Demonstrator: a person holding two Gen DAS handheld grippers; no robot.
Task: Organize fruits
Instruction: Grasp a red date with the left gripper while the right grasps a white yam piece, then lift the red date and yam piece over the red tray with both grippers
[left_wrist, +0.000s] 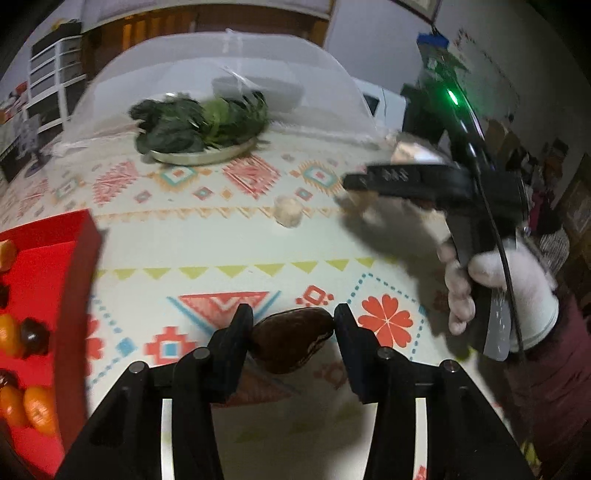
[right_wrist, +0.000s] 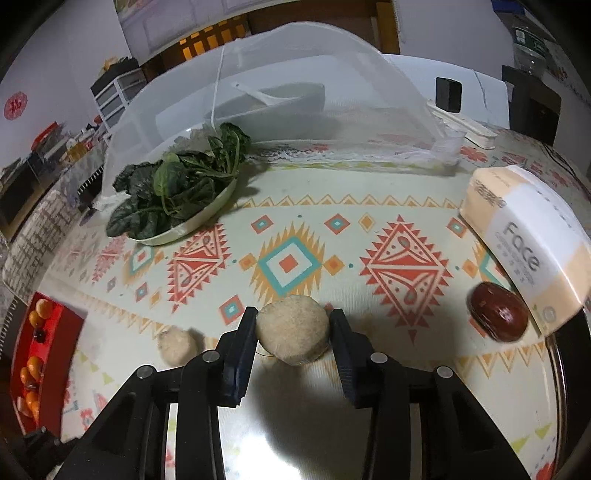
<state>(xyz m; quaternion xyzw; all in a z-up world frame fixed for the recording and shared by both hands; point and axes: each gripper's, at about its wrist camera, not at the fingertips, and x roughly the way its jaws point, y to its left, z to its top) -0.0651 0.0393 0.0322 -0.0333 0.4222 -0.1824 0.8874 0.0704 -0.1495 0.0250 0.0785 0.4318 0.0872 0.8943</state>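
Now we are holding one fruit in each gripper above the patterned tablecloth (right_wrist: 295, 192). Our left gripper (left_wrist: 293, 325) is closing its fingers on a dark brown date (left_wrist: 291, 338), pinching it at both ends, so it is sitting lengthwise between the pads. Our right gripper (right_wrist: 293, 325) is clamping a pale, rough-skinned round fruit (right_wrist: 293, 330) across its widest part. A second pale fruit (right_wrist: 177, 345) is lying on the cloth just to the left of it, and a red date (right_wrist: 496, 310) is resting at the right, touching the tissue pack (right_wrist: 524, 236). The red box (left_wrist: 79, 258) is waiting at the left edge, already holding small oranges (left_wrist: 37, 408) and dark fruits (left_wrist: 33, 336) in separate sections. A plate of greens (right_wrist: 173, 192) is sitting far left, beside a mesh cover (right_wrist: 332, 96).

We are judging both fruits light. The date looks glossy and wrinkled, probably soft and somewhat slick, so a grip across its middle would seem steadier than one at the ends. The pale fruit looks dry, likely thin-shelled; we are favouring gentle pressure.
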